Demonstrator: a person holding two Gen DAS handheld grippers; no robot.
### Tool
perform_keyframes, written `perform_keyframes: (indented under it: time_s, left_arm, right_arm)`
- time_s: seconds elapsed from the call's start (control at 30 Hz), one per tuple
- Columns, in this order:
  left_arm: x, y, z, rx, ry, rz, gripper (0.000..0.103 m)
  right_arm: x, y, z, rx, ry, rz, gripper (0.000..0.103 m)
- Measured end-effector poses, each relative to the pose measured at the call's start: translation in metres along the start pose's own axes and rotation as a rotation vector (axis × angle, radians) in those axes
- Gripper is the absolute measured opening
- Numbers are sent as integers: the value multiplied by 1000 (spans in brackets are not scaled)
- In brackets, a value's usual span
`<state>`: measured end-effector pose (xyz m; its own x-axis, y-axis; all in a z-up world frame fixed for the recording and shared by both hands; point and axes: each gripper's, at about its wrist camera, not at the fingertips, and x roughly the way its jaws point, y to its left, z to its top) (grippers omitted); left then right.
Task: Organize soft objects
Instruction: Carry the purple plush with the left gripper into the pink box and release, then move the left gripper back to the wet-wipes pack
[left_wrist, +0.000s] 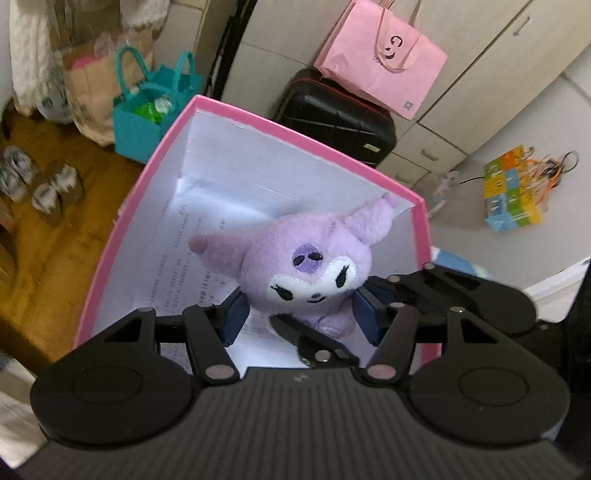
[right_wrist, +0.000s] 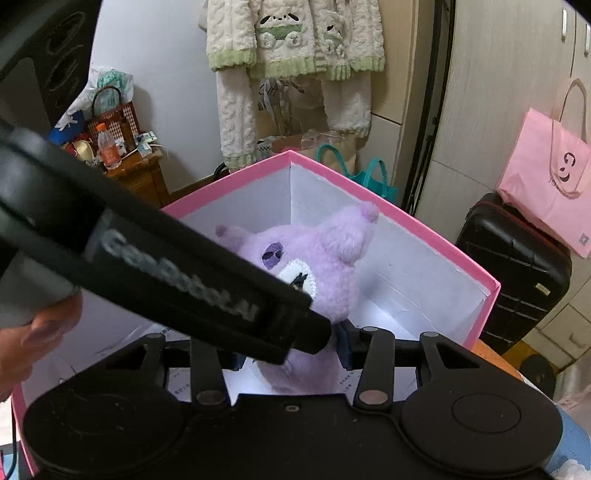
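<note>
**Plush toy held over the box**

The purple plush toy (left_wrist: 314, 273) sits upright between both grippers, inside the pink box (left_wrist: 258, 116). The left gripper (left_wrist: 299, 314) clamps its lower body; the right gripper (right_wrist: 291, 354) grips likewise from beside it. The box floor lies straight below.
</note>
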<state>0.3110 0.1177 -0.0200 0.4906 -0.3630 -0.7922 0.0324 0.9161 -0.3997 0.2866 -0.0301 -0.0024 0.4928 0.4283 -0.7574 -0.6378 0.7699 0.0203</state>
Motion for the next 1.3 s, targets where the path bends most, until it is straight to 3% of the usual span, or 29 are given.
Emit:
perform_keyframes:
  time_s: [0.1,0.23,0.67,0.9,1.03,1.3]
  left_arm:
    - [-6,-7,-7,65,-55,55,65]
    - [-23,-22,-17,187,-157,147,71]
    - [-108,-49,-64,397,-302,138,72]
    - [-140,-67,-98,480,-247,72,73]
    - [-155,-84,-126,568,-270,85,75]
    - [-154,-118,-170,703,-235,18,78]
  right_arm:
    - [-1,1,-4,-12,-5,-38,56]
    - [-11,1,-12,-10,-22,-52,57]
    - [-81,13,-35,-39,-88,-110,58]
    - [-128,20,-55,-46,-95,-110,61]
    - [-166,22,-75,-60,-123,-104,66]
    - [-219,18,-129,-61,-201,-117,76]
